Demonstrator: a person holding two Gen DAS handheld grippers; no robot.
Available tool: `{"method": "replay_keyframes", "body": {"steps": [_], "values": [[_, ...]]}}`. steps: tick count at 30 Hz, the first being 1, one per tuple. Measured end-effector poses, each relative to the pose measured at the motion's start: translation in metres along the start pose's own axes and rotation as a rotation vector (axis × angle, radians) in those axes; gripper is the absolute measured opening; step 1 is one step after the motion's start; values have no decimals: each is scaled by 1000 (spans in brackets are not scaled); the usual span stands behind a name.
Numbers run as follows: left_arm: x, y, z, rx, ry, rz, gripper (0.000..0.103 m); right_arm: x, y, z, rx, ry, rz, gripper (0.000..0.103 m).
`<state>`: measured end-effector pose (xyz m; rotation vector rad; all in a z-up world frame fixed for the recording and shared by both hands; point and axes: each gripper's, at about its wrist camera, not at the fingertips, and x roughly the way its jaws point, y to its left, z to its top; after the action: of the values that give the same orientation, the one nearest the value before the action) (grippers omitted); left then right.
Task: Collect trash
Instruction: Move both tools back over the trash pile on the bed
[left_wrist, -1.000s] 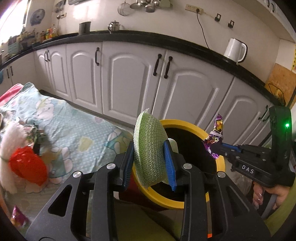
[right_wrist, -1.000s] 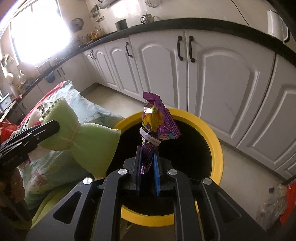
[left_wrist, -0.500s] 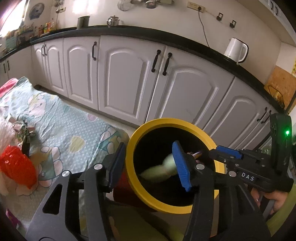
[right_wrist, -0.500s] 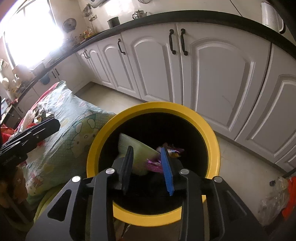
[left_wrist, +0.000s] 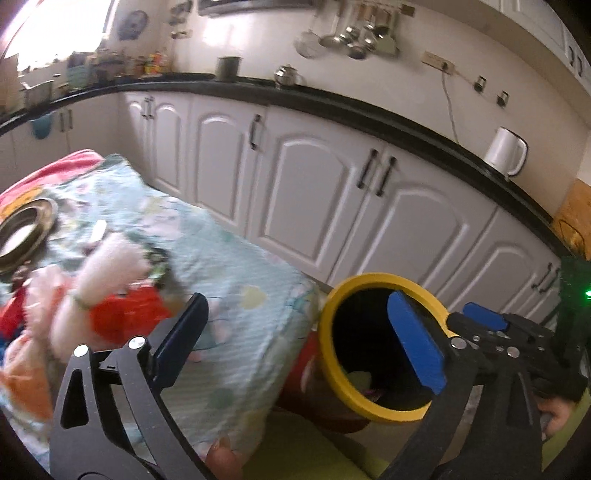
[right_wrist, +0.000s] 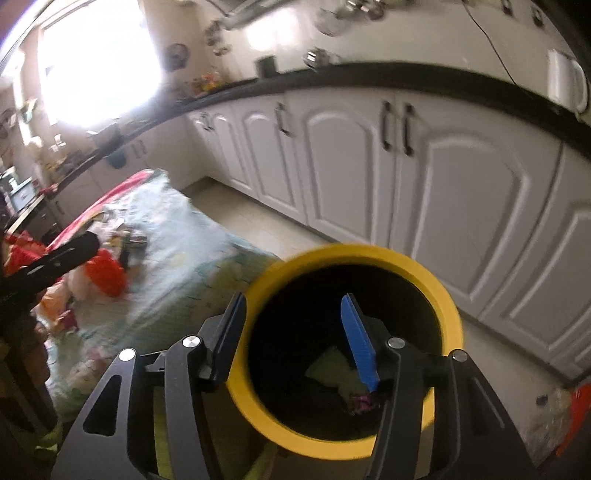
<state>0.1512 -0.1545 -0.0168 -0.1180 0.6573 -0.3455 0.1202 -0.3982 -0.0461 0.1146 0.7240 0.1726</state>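
A yellow-rimmed bin (right_wrist: 439, 291) stands on the floor by the bed; it also shows in the left wrist view (left_wrist: 327, 354). Inside lie a green sponge (right_wrist: 328, 373) and a purple wrapper (right_wrist: 360, 400). My right gripper (right_wrist: 295, 332) is open and empty just above the bin's near rim. My left gripper (left_wrist: 295, 332) is open and empty, between the bed and the bin. On the bedspread (left_wrist: 236, 280) lie a red bag (left_wrist: 125, 317) and a white fluffy item (left_wrist: 107, 266), blurred.
White kitchen cabinets (left_wrist: 306, 199) run behind the bin under a black counter with a white kettle (left_wrist: 504, 157). A metal plate (left_wrist: 22, 229) sits on the bed's far left. A clear plastic bag (right_wrist: 550, 413) lies on the floor at right.
Both grippers opened and dropped the green sponge and the purple wrapper into the bin. Since then both have swung left, toward the bed, with jaws wider.
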Motion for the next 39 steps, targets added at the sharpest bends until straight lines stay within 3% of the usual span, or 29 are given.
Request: {"method": "replay_keyframes", "body": {"steps": [7,23,39], "values": [[-32,34,-1,-34,-56,79,92,-9,51,11,-119,-42,73,60],[-88,101,-2,-132,-144,222,92,3,154,20,-274,-31,232,62],[-134,189,-21,-265,-166,362,92,42,207,26,-321,17,291,62]]}}
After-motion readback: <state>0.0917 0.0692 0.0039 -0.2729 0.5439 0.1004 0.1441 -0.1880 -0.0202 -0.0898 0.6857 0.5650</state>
